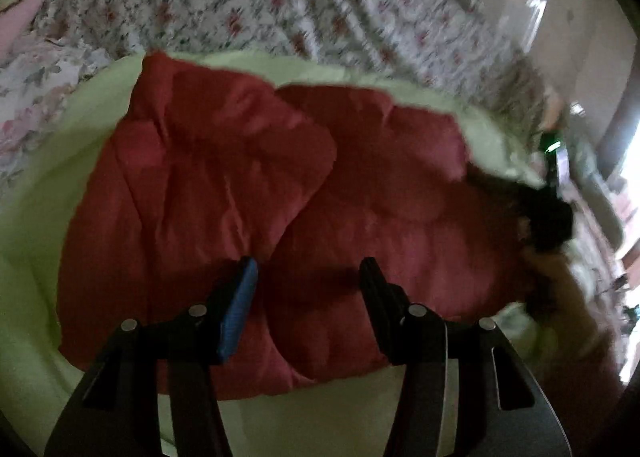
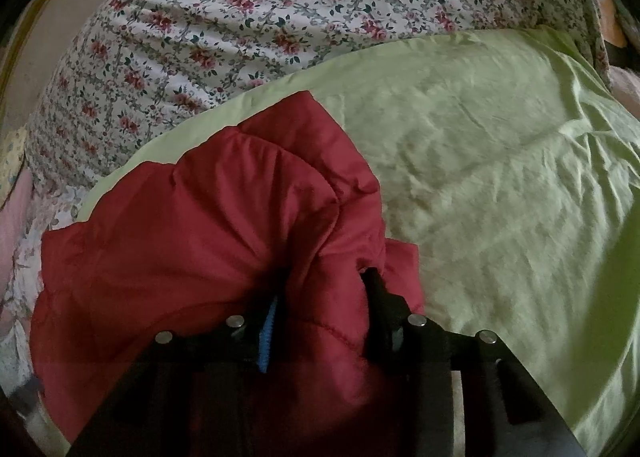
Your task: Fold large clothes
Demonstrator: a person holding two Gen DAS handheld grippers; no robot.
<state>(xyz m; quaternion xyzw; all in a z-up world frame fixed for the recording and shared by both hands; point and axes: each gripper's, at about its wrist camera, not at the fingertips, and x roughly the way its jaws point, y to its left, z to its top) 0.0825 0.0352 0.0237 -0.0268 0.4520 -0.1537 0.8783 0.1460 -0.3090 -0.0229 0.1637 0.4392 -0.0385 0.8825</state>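
Quilted red padded jacket point(image 1: 248, 197), puffy and creased, on smooth pale-green sheet point(image 2: 500, 177); left gripper point(image 1: 308, 277) spread wide, holding nothing; right gripper point(image 2: 320, 293) clamped around bunched jacket fabric.

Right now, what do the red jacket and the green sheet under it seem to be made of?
The red jacket looks like padded, quilted synthetic shell, probably nylon or polyester: puffy panels, stitched seams, slight sheen. The green sheet looks like thin matte woven cotton or a blend, with fine creases.
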